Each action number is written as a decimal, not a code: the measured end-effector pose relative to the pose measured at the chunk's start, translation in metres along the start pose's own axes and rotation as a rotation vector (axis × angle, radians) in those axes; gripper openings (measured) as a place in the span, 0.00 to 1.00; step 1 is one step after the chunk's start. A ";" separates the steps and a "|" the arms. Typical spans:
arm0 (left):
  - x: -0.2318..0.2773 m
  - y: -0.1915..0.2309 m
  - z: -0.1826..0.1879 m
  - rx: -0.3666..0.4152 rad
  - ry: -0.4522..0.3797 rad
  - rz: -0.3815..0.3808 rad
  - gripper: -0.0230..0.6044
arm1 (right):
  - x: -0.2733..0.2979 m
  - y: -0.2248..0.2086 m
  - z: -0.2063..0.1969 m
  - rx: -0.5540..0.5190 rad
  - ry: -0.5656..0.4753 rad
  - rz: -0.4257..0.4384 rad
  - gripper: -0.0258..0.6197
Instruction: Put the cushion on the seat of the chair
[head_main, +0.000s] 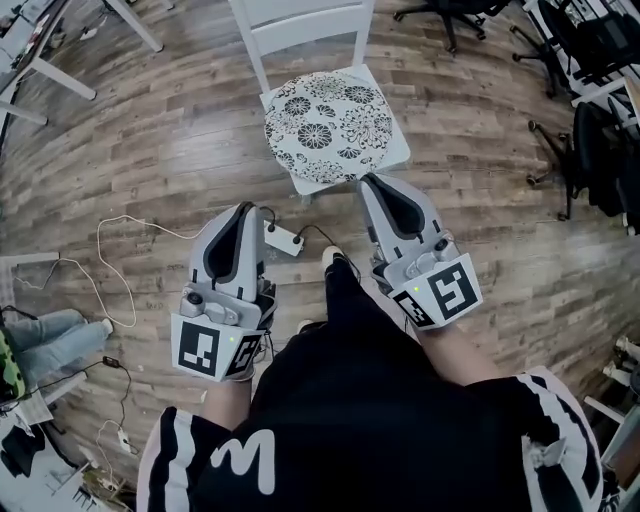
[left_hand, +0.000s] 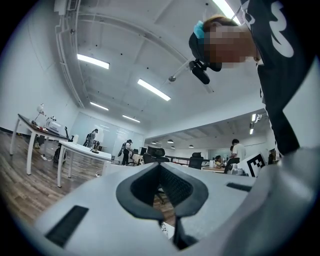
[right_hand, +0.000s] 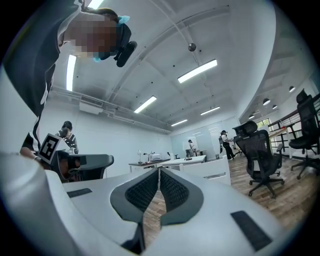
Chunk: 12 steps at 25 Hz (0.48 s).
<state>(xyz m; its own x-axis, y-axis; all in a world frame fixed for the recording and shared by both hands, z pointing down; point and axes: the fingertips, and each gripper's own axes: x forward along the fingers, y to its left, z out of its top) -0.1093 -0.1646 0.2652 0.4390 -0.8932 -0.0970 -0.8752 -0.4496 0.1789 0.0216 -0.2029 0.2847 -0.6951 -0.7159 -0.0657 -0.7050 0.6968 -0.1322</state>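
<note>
Floral cushion (head_main: 325, 125) on white chair (head_main: 300, 18) seat, upper centre; left gripper (head_main: 243, 212) and right gripper (head_main: 373, 182) below, jaws together, empty.

Site findings: wood plank floor (head_main: 180, 130) throughout. I record a white power strip (head_main: 283, 240) lying on it, with a thin white cable (head_main: 150, 224) trailing off to my left. Black office chairs (head_main: 600, 140) stand at the right edge and white table legs (head_main: 62, 78) at upper left. Ceiling light strips (left_hand: 154, 90) are lit. A long white desk (left_hand: 82, 149) stands near a standing person (left_hand: 126, 150).
</note>
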 end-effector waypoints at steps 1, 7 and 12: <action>-0.012 -0.003 0.001 0.000 0.001 -0.006 0.05 | -0.005 0.012 0.000 -0.003 0.000 0.002 0.08; -0.086 -0.029 0.020 -0.010 -0.040 -0.053 0.05 | -0.044 0.084 0.001 -0.009 -0.025 0.000 0.08; -0.150 -0.034 0.025 0.016 -0.037 -0.049 0.05 | -0.082 0.136 0.004 -0.009 -0.052 -0.016 0.08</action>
<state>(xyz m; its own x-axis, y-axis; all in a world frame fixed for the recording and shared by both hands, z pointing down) -0.1506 -0.0154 0.2492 0.4741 -0.8690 -0.1418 -0.8559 -0.4926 0.1574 -0.0171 -0.0494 0.2682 -0.6757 -0.7281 -0.1151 -0.7173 0.6855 -0.1248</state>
